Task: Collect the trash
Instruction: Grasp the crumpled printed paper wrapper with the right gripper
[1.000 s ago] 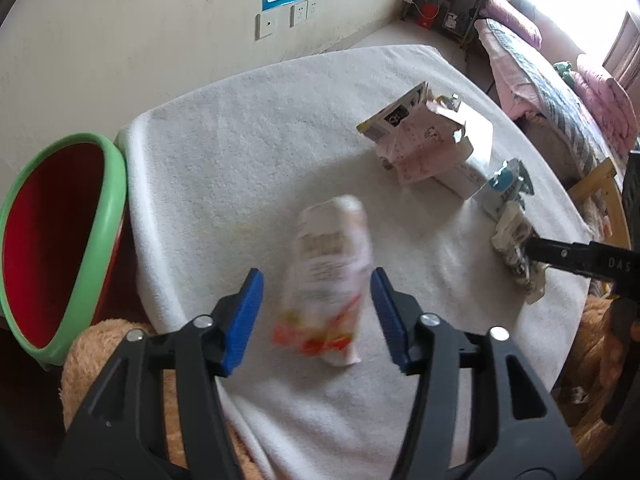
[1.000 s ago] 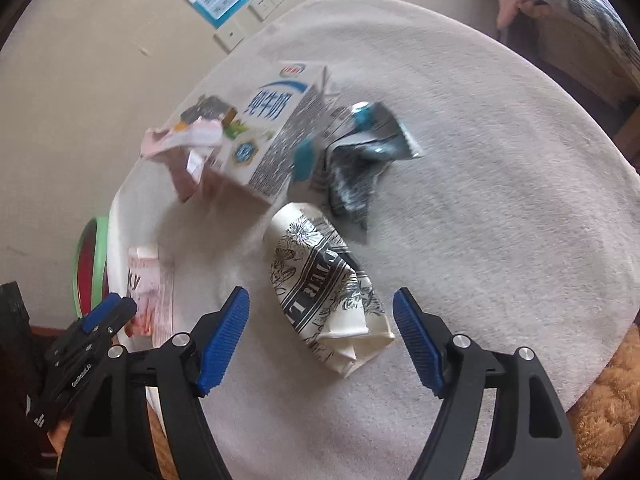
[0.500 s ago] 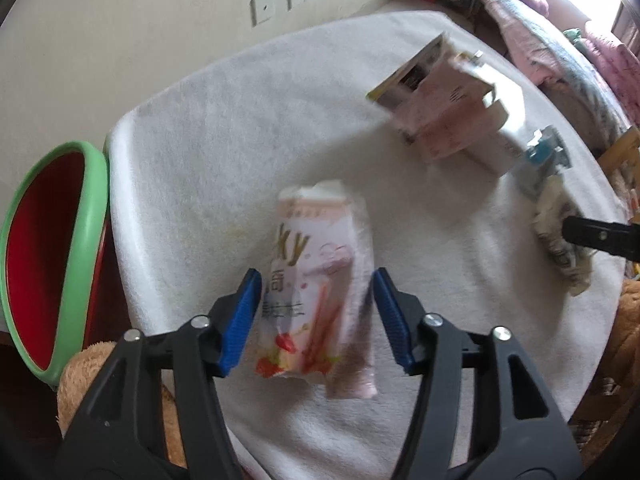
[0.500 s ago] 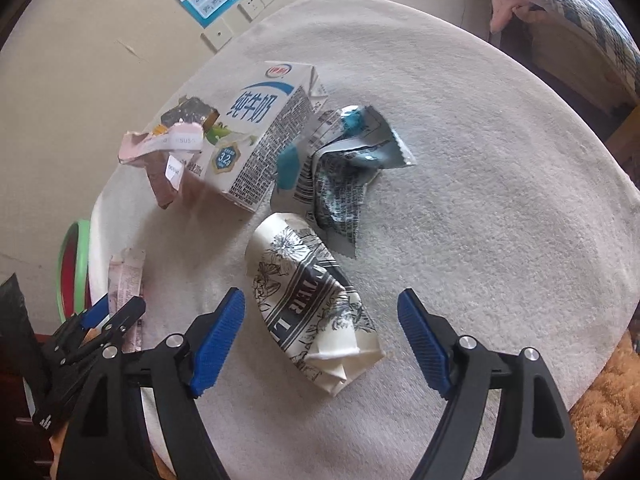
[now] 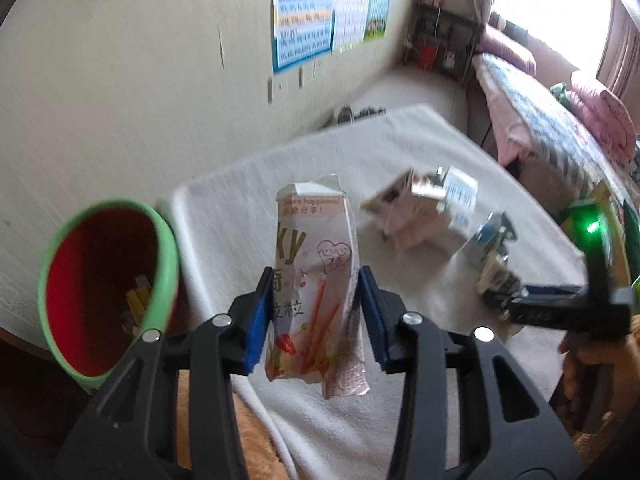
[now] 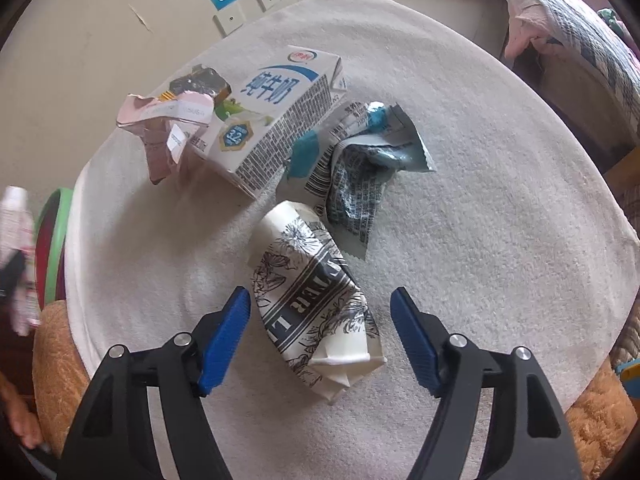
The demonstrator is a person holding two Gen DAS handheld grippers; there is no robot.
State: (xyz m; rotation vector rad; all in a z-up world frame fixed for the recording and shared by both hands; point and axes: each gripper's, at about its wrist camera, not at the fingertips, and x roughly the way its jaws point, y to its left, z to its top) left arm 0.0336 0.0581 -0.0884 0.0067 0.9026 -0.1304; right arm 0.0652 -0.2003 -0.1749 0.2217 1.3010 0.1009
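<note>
A pink snack packet [image 5: 316,240] hangs above the white-clothed table [image 5: 240,216], clamped between the blue pads of my left gripper [image 5: 316,280], whose jaws are still closing on it. The red bin with a green rim [image 5: 168,256] stands just left of it, beside the table edge. My right gripper [image 6: 320,300] points down over a crushed black-and-white paper carton [image 6: 308,276] that lies between its fingers. Those jaws are closing, but the pads stand clear of the carton on both sides. The lifted packet [image 6: 16,240] shows blurred at the far left of the right wrist view.
Beyond the crushed carton lie a blue-and-white milk carton [image 6: 272,112], a torn pink wrapper [image 6: 160,136] and a crumpled blue-and-silver wrapper [image 6: 360,168]. A brown plush surface [image 6: 56,344] lies below the table edge. A bed [image 5: 560,132] stands to the right.
The left gripper has narrowed onto the pink packet and lifted it off the table. The right gripper stays over the crushed carton, its jaws slightly narrower.
</note>
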